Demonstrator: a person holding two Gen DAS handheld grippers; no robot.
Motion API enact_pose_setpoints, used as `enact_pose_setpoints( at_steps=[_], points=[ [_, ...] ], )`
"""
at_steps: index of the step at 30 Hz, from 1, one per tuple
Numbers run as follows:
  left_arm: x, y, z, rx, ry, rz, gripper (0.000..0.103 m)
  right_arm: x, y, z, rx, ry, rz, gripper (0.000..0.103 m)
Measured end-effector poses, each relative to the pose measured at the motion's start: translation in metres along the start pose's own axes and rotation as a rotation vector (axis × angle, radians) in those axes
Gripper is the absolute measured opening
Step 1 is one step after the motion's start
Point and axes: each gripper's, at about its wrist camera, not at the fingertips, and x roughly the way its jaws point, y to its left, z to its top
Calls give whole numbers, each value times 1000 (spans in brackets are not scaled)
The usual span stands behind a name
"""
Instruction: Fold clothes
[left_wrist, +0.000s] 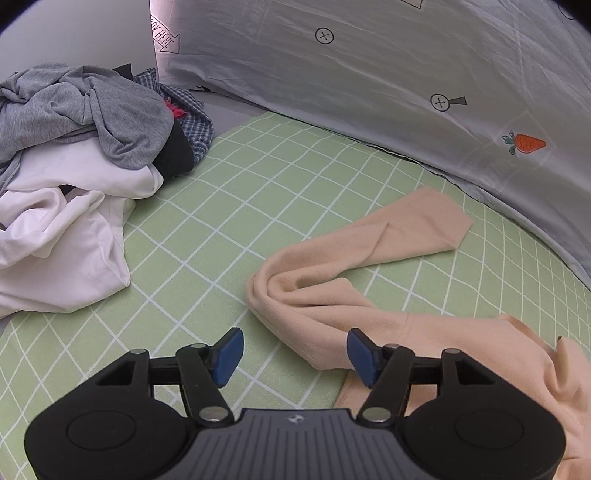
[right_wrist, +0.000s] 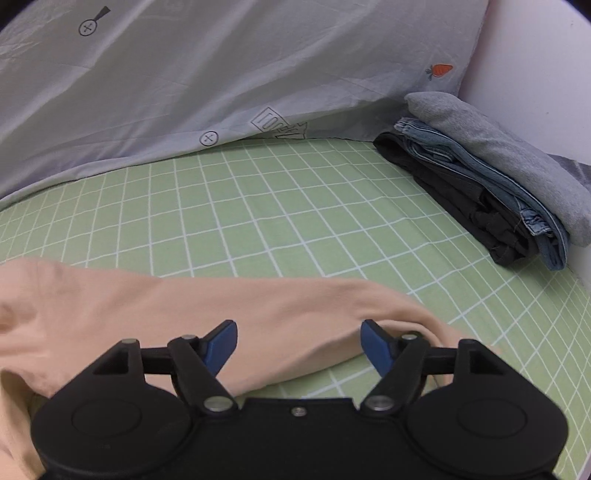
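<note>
A peach long-sleeved garment (left_wrist: 332, 288) lies on the green checked bed sheet (left_wrist: 258, 177). One sleeve is twisted and stretches away to the upper right. My left gripper (left_wrist: 295, 356) hovers open over the sleeve's near bend, its blue pads (left_wrist: 231, 354) apart and touching no cloth. In the right wrist view the peach garment (right_wrist: 184, 314) spreads across the lower left. My right gripper (right_wrist: 298, 345) stands open above its edge, blue pads (right_wrist: 376, 347) wide apart with nothing gripped.
A heap of unfolded clothes (left_wrist: 74, 166), grey, white, black and checked, sits at the left. A folded stack (right_wrist: 498, 177) of grey, denim and black items lies at the right by the wall. A grey printed quilt (right_wrist: 221, 74) borders the far side.
</note>
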Motion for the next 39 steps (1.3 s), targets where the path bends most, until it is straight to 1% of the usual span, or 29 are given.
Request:
enact_pose_setpoints(
  at_steps=[2,4,5,6,11,14,15,17,18,19,20,21,22,23,24,25,26,27,28,32,33,35,37,39],
  points=[
    [7,-7,-2,28,26,-4,69,-3,19,3,-23,-9,68,80],
    [16,-14,-4,53,37,26,71,4,39,7,-58,2,149,80],
    [19,-17,-5,68,35,36,74,9,49,10,-82,13,187,80],
    [23,-19,-4,70,36,34,75,15,60,13,-105,23,226,80],
    [35,-23,5,25,59,-7,77,49,106,31,-155,80,366,82],
    [43,-19,9,-53,84,-59,77,63,129,37,-160,112,444,82],
    [45,-19,10,-75,89,-70,77,65,135,37,-161,115,468,81],
    [49,-21,9,-88,92,-71,77,69,142,37,-154,130,500,77],
    [51,-22,9,-89,100,-63,76,69,145,36,-155,124,499,77],
    [52,-24,8,-85,103,-54,75,68,146,35,-167,114,489,74],
    [51,-27,7,-78,101,-46,71,67,148,34,-198,99,474,71],
    [51,-30,6,-71,99,-38,63,65,150,33,-236,81,457,55],
    [50,-33,5,-65,97,-34,59,63,151,32,-277,61,441,37],
    [49,-35,3,-60,94,-33,51,62,150,31,-310,45,438,32],
    [47,-37,1,-49,93,-28,40,60,147,30,-322,38,440,17],
    [45,-39,-2,-32,94,-21,35,59,143,29,-326,35,441,10],
    [43,-42,-5,-12,97,-21,26,58,139,28,-327,32,430,9],
    [40,-43,-9,8,104,-27,22,57,135,28,-326,30,414,8],
    [37,-44,-13,24,113,-35,21,54,129,27,-318,28,394,8],
    [23,-47,-33,73,169,-85,19,44,96,15,-197,56,321,8],
    [20,-48,-39,90,183,-96,21,40,89,10,-176,61,305,8],
    [12,-50,-47,127,202,-117,26,34,82,1,-199,48,280,8],
    [4,-49,-47,153,199,-139,30,31,81,-4,-242,29,258,10],
    [-5,-45,-43,171,176,-136,36,31,80,-4,-246,24,249,12]
  ],
)
